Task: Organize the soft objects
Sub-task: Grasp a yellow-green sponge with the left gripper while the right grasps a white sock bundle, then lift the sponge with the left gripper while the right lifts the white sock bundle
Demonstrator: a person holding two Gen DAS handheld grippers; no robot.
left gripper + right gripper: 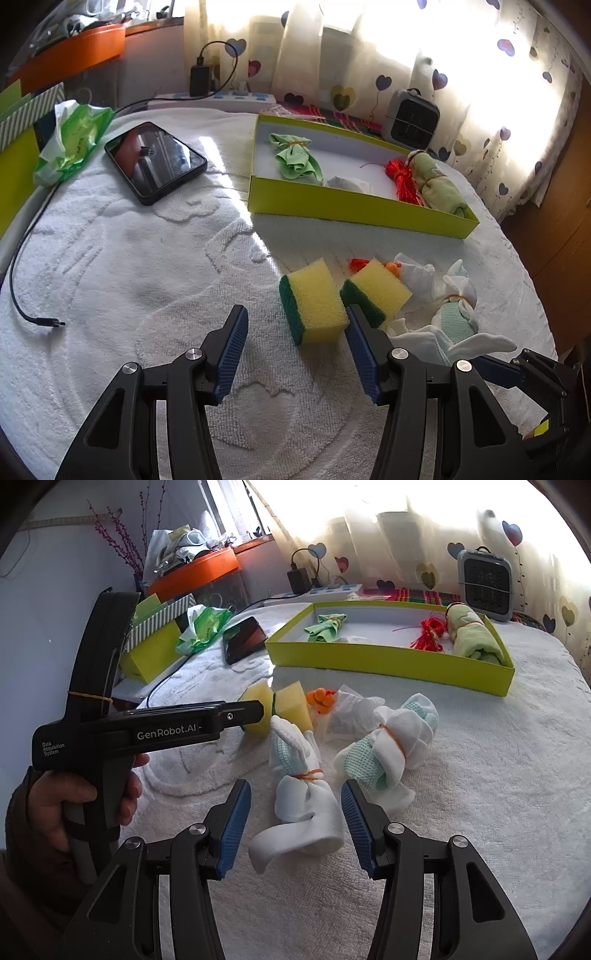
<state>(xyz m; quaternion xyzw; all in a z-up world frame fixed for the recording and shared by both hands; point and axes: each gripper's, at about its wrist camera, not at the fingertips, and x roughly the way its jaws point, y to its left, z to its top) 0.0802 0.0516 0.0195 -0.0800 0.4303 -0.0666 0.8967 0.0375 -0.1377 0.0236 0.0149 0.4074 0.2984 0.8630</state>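
Note:
My left gripper point(295, 321) is open on the white towel, with a yellow-and-green sponge point(314, 301) just ahead between its fingertips. A second sponge point(375, 291) lies to the right of it. My right gripper point(295, 797) is open around the lower end of a white and mint sock bundle point(299, 790) tied with an orange band. A second such bundle point(388, 749) lies to its right. The yellow-green tray point(354, 212) holds a green cloth bundle point(295, 158), a red tassel point(400, 179) and a rolled green cloth point(439, 182).
A phone point(155, 162), a green tissue pack point(72, 142) and a loose black cable point(22, 280) lie at the left. A small grey heater point(410, 120) stands behind the tray. An orange item point(321, 699) and a clear bag point(347, 712) lie by the sponges. The left gripper's body point(147, 727) is left of the right gripper.

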